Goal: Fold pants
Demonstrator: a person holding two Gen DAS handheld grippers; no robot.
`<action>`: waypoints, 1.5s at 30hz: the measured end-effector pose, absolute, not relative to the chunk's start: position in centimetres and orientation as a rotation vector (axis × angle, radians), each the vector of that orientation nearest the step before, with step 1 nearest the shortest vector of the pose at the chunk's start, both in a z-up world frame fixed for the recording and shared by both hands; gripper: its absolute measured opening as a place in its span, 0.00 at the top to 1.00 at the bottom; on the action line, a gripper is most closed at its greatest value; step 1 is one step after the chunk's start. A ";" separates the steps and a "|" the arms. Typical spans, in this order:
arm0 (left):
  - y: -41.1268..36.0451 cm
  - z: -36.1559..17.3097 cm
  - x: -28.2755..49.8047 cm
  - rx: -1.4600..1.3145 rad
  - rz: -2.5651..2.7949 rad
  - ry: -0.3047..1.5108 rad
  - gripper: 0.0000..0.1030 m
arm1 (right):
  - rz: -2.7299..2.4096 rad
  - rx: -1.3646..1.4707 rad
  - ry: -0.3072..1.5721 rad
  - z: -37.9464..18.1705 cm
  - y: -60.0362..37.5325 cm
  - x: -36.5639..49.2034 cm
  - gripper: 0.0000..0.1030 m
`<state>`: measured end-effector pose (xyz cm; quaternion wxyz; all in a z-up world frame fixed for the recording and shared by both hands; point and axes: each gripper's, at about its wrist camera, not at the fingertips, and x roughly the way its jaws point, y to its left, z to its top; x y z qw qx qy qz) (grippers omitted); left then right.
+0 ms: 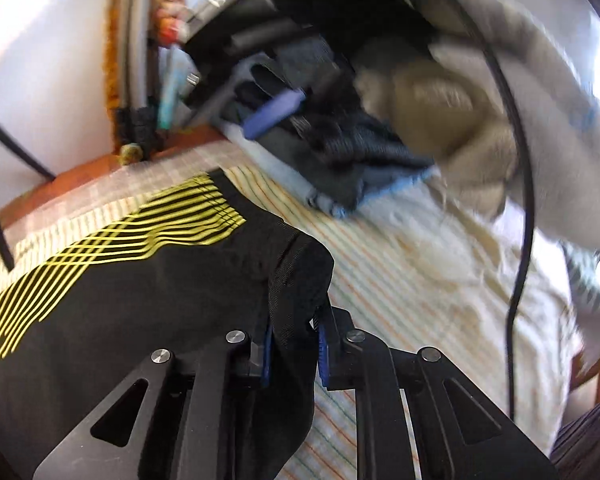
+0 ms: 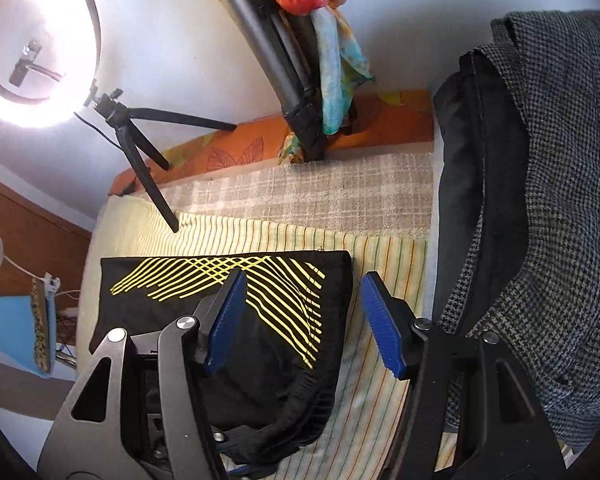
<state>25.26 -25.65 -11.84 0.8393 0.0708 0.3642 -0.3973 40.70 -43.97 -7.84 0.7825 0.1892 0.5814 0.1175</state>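
So, left wrist view: left gripper (image 1: 296, 344) at bottom centre, its blue pads (image 1: 322, 356) clenched on a bunched black edge of the pants (image 1: 140, 280), likely the waistband, can't be sure. Pants fill the lower left of that frame, black with yellow line print, lying on the striped sheet (image 1: 400, 280). Upper half is motion-blurred. Pile of dark clothes (image 1: 340, 152) sits at centre top on the sheet, with a beige cloth (image 1: 480, 120) at upper right. Thin black cable (image 1: 520, 200) hangs down the right side. Orange bed edge (image 1: 80, 172) runs at mid left.

Right wrist view: right gripper (image 2: 300, 320) in the lower half, fingers released and wide apart, nothing between the pads. Left blue pad (image 2: 226, 320) overlaps the pants (image 2: 260, 344) in the picture, contact unclear; right pad (image 2: 380, 324) is over the striped sheet (image 2: 380, 400), just beside the pants' right edge. Pants look folded into a compact block at centre to lower left, yellow print up, ribbed waistband (image 2: 300, 400) curled at the bottom. Checked blanket (image 2: 320, 196) lies above the sheet. Grey tweed garment (image 2: 548, 220) fills the right side. Small tripod (image 2: 140, 148) with lit ring light (image 2: 40, 40) at upper left. Folded stand (image 2: 284, 68) wrapped in a colourful scarf (image 2: 332, 48) at top centre. Blue chair (image 2: 16, 332) at far left.
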 end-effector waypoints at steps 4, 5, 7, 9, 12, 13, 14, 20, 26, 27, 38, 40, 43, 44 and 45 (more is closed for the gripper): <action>-24.6 -11.5 25.6 0.097 -0.820 0.762 0.86 | 0.296 0.430 1.270 -6.9 -42.5 40.9 0.39; -24.4 -11.5 25.6 0.093 -0.813 0.758 0.86 | 0.293 0.431 1.292 -7.1 -42.2 41.0 0.39; -23.8 -11.4 25.8 0.053 -0.812 0.762 0.86 | 0.249 0.413 1.343 -8.1 -41.7 41.1 0.39; -23.1 -11.2 26.0 0.025 -0.801 0.758 0.86 | 0.202 0.399 1.383 -9.1 -41.6 41.1 0.39; -22.2 -10.8 26.3 -0.007 -0.787 0.745 0.86 | 0.171 0.431 1.401 -10.2 -42.2 41.3 0.39; -21.8 -10.7 26.3 -0.022 -0.786 0.745 0.86 | 0.166 0.457 1.407 -10.5 -42.4 41.3 0.39; -21.6 -10.6 26.4 -0.033 -0.787 0.747 0.86 | 0.157 0.472 1.413 -10.8 -42.7 41.4 0.39; -21.0 -10.1 26.7 -0.066 -0.784 0.738 0.86 | 0.115 0.460 1.452 -12.7 -42.2 42.0 0.39; -20.9 -10.1 26.8 -0.082 -0.795 0.743 0.86 | 0.108 0.556 1.456 -14.7 -42.8 41.5 0.37; -21.0 -10.2 26.7 -0.086 -0.800 0.749 0.86 | 0.120 0.578 1.450 -14.7 -43.0 41.5 0.37; -23.8 -11.3 24.7 0.038 -0.796 0.764 0.54 | 0.182 0.648 1.378 -13.0 -44.0 40.2 0.89; -24.8 -11.8 24.2 0.092 -0.796 0.757 0.54 | 0.190 0.651 1.369 -12.5 -44.0 40.3 0.89; -25.8 -12.4 24.2 0.123 -0.797 0.761 0.60 | 0.198 0.642 1.361 -11.9 -43.8 40.5 0.90; -25.9 -12.4 24.2 0.127 -0.800 0.757 0.64 | 0.197 0.641 1.361 -11.7 -43.8 40.6 0.90; -26.0 -12.5 24.1 0.136 -0.798 0.755 0.76 | 0.197 0.640 1.361 -11.6 -43.8 40.6 0.90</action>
